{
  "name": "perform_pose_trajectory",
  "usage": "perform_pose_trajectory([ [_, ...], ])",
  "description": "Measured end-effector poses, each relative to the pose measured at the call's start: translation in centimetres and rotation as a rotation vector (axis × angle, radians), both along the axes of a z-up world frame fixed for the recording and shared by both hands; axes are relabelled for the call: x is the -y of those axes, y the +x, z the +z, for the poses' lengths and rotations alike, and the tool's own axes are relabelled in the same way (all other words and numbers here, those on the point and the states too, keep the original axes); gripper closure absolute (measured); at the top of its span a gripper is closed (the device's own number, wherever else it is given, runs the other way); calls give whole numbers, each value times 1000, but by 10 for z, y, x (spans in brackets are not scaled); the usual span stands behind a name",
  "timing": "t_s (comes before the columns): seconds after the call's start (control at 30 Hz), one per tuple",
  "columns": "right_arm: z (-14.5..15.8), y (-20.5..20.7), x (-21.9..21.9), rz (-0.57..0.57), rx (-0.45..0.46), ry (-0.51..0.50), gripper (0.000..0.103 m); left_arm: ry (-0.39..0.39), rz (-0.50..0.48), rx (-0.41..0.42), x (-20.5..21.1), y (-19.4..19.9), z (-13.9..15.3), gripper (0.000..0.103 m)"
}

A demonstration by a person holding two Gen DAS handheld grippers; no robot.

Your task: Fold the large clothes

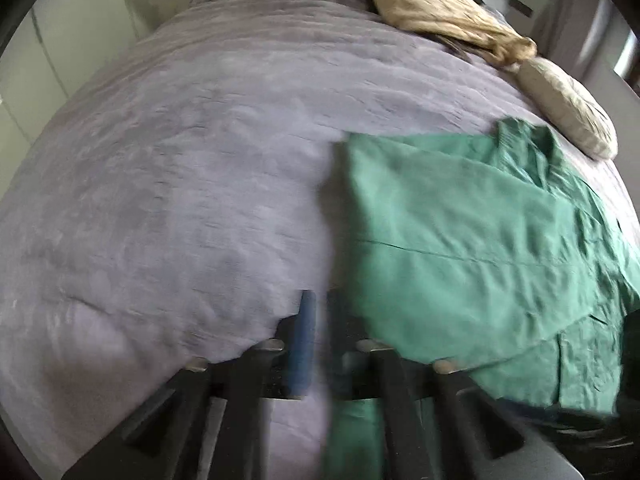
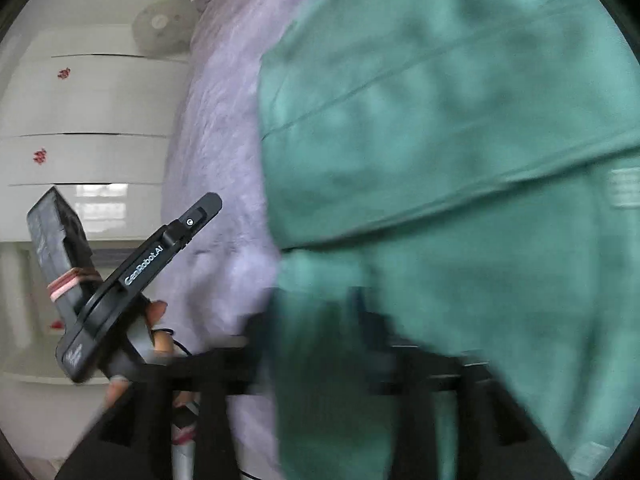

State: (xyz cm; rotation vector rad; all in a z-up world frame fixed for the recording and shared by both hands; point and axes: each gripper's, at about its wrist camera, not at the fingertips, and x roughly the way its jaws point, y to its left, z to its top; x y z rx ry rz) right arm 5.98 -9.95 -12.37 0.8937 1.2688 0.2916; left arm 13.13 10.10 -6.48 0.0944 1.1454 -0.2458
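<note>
We see a green cotton shirt [image 1: 472,240] lying partly folded on the right side of a bed covered by a crinkled lilac bedspread [image 1: 180,184]. Left gripper [image 1: 322,320] fingers are parted, nothing between them, just beside the shirt's left edge. Right gripper [image 2: 316,312] is blurred over the shirt; we cannot tell its fingers' state. Beige pillow [image 1: 568,112] near the far edge.

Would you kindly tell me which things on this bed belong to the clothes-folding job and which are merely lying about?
Belonging to the job:
- green shirt, partly folded on the bed
- left gripper, at the shirt's edge
- right gripper, over the shirt

Just lying about:
- purple bedspread (the work surface)
- tan fabric bundle near the bed's far end
- beige cushion beside it
</note>
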Motion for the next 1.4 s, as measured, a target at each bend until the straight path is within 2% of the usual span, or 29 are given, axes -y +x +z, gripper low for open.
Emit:
perform_pose_trajectory([
  [0.03,6,-10,12,-15,12,-24,31,2,5,8,10,-5,0,3],
  [0.07,9,-16,25,-32,16,-49,31,3,5,35,16,-10,2,1],
  [0.17,22,-40,61,-98,13,-120,31,25,-38,55,45,-21,-1,1],
  [0.23,26,-59,87,-154,6,-157,25,29,-46,49,61,-26,-3,1],
  [0.3,30,-75,114,-207,0,-177,23,43,-70,38,76,-29,-5,1],
  [0.43,36,-84,167,-342,15,-246,23,58,-133,-6,110,-30,-13,1],
  [0.53,39,-76,204,-432,38,-274,25,59,-149,17,131,-38,-9,1],
  [0.57,39,-72,212,-444,41,-284,30,52,-160,24,137,-41,-7,1],
  [0.63,35,-62,230,-451,33,-311,77,46,-177,32,149,-44,-6,1],
  [0.7,27,-54,241,-434,-6,-357,84,49,-190,36,158,-47,-6,1],
  [0.73,20,-50,243,-406,-41,-397,92,51,-196,40,162,-49,-6,1],
  [0.8,15,-54,245,-385,-66,-415,93,64,-217,33,172,-53,-8,1],
  [0.9,24,-60,244,-379,-83,-443,95,80,-253,7,181,-58,-13,1],
  [0.93,26,-66,248,-382,-74,-413,93,85,-262,-5,185,-61,-15,1],
  [1.0,27,-82,256,-393,-26,-280,90,80,-274,-21,190,-65,-17,1],
  [1.07,30,-101,263,-401,18,-172,82,76,-283,-39,197,-70,-19,1],
  [1.1,30,-108,266,-407,28,-145,61,71,-287,-46,200,-73,-20,1],
  [1.13,33,-120,270,-422,42,-116,33,61,-293,-53,204,-76,-21,1],
  [1.17,34,-127,272,-434,51,-100,24,58,-296,-56,208,-78,-22,1],
  [1.2,36,-134,275,-448,62,-83,21,56,-303,-62,213,-81,-23,1],
  [1.4,40,-182,319,-592,83,-14,17,42,-355,-107,248,-93,-31,1],
])
